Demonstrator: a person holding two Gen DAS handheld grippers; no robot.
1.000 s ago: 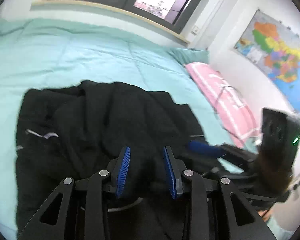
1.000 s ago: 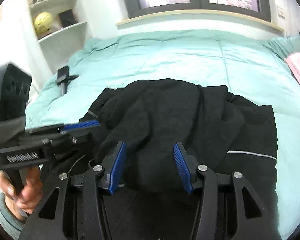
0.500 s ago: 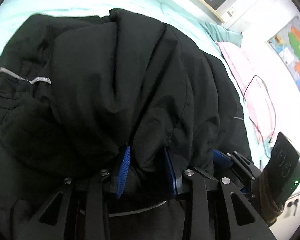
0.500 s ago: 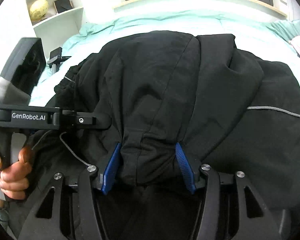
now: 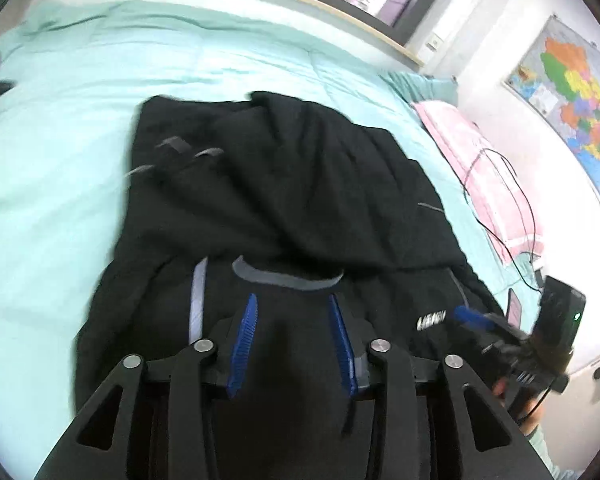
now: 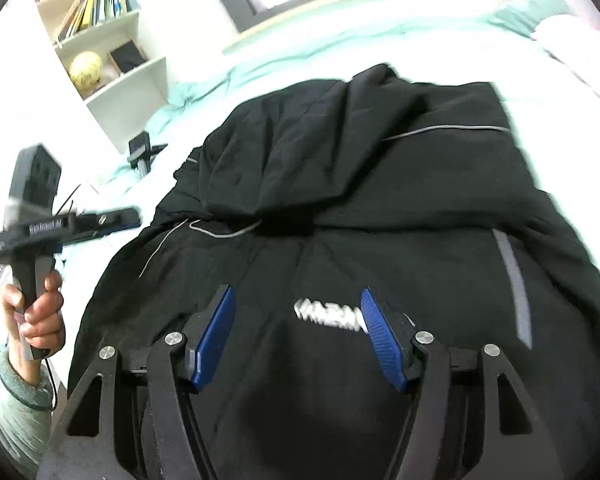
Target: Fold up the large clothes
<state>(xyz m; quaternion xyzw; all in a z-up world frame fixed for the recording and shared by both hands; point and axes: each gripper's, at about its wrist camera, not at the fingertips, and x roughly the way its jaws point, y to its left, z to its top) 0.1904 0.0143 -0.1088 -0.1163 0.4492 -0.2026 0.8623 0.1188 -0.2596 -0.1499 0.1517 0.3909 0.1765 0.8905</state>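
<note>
Mint-green bedding (image 5: 80, 92) covers the bed under a dark window, and the black jacket (image 5: 300, 184) lies folded on it, its upper half doubled over the lower. Just above the jacket's near edge, the left gripper (image 5: 293, 306) points down at the fabric; its jaws are opening and the blue pads (image 5: 244, 340) stand apart, with cloth below but nothing pinched between them. Beside it, the right gripper (image 6: 296, 300) hovers over the white chest lettering (image 6: 328, 314), its jaws opening wider than the left's, pads clear of the jacket on both sides.
</note>
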